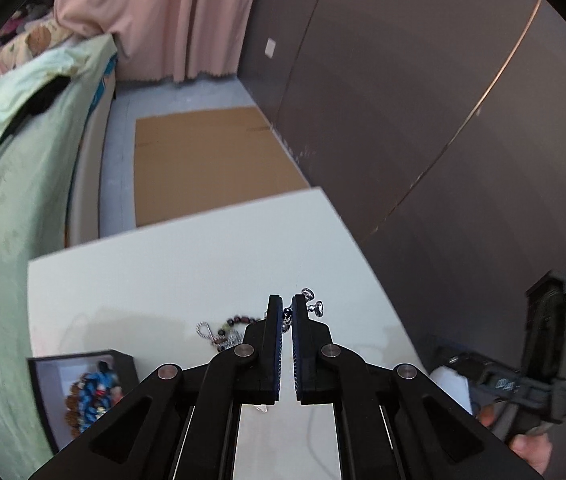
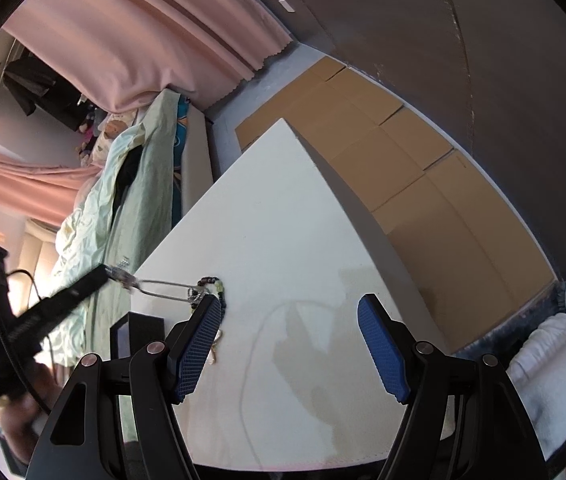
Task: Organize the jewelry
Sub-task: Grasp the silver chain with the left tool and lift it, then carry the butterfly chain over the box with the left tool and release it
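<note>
Silver chain pinched in left gripper, above table.

The left gripper hid most of the silver chain pinched between its fingers, and its body covered part of the beaded bracelet on the white table. The open black box was partly hidden, its beads blurred. In the right wrist view, the chain appeared motion-blurred.

Home bedroom, bed with green sheet, pink curtains, white table
</note>
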`<act>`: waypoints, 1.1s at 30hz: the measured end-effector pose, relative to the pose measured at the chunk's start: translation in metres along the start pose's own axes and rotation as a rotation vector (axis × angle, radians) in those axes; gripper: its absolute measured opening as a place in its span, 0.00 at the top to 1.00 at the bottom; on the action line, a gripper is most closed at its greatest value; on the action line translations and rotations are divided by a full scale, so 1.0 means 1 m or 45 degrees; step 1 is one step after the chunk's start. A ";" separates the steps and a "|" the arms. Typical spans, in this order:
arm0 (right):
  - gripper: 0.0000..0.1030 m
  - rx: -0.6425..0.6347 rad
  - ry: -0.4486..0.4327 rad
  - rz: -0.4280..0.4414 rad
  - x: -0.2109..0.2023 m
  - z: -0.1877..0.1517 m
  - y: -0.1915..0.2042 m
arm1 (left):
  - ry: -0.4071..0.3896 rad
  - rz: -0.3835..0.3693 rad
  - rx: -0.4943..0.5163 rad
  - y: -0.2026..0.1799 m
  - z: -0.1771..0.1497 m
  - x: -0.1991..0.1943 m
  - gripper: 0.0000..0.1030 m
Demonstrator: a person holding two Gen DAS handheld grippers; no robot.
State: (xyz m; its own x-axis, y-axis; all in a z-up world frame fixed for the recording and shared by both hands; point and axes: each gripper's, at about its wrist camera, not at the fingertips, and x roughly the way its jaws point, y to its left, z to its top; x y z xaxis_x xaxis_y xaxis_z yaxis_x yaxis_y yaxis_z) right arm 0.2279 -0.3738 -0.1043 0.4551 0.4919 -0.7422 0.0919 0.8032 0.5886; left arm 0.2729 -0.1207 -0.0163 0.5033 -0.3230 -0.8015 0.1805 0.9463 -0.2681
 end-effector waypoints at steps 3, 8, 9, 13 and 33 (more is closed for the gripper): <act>0.30 -0.019 0.012 0.010 0.005 -0.001 0.005 | -0.048 -0.001 0.010 -0.001 0.007 -0.019 0.96; 0.34 -0.053 0.025 0.033 0.013 -0.003 0.017 | -0.117 0.004 0.027 0.000 0.018 -0.050 0.96; 0.34 -0.058 0.033 0.033 0.016 -0.004 0.020 | -0.132 0.007 0.032 -0.001 0.020 -0.057 0.96; 0.40 -0.080 0.058 0.043 0.025 -0.006 0.029 | -0.186 0.013 0.045 0.000 0.026 -0.081 0.96; 0.40 -0.119 0.102 0.019 0.039 -0.012 0.042 | -0.443 0.040 0.103 -0.012 0.054 -0.189 0.97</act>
State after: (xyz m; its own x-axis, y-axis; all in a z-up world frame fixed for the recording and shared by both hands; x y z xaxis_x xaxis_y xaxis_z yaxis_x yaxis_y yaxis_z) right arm 0.2390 -0.3169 -0.1123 0.3829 0.5261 -0.7593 0.0010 0.8218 0.5698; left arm 0.2212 -0.0715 0.1678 0.7647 -0.2911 -0.5749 0.2199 0.9565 -0.1918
